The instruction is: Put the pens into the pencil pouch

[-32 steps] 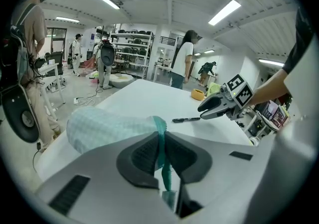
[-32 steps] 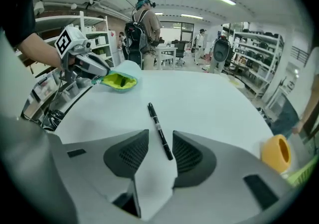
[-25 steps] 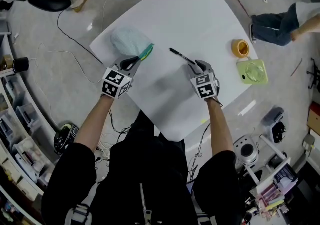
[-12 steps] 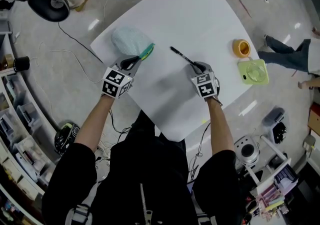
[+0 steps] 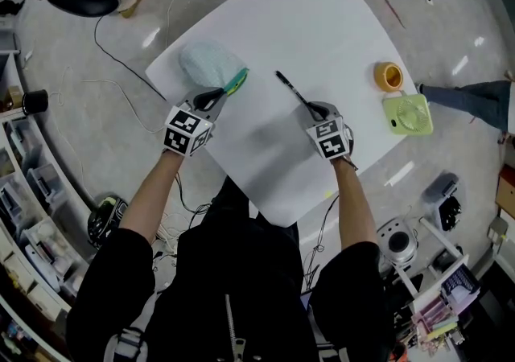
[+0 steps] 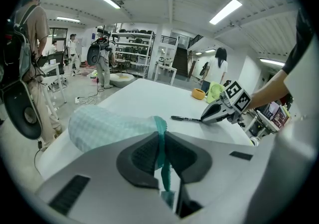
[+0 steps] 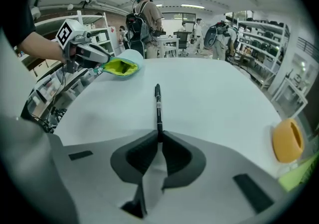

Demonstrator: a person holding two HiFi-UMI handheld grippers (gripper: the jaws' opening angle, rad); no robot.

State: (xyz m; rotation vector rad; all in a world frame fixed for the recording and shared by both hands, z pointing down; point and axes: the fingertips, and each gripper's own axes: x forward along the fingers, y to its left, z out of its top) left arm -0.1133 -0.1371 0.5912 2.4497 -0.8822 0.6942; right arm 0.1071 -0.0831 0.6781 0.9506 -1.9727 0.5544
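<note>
Spread a second ago, your right tool (image 5: 315, 111) was closing on the near end of the slim black pen (image 5: 291, 88). At its ten o'clock, your left tool (image 5: 219, 96) pinched the rim of the pale green fabric pouch (image 5: 205, 65), ready for loading.

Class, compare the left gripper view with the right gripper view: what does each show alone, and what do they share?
Left gripper view only: the left hand-held gripper seen along its jaws, shut on the teal rim of the pale mint checked fabric pouch. Right gripper view only: the right hand-held gripper, jaws closing on the end of the slim black pen, and the pouch's yellow-green lining. Both: the white table, pen, pouch and orange roll.
</note>
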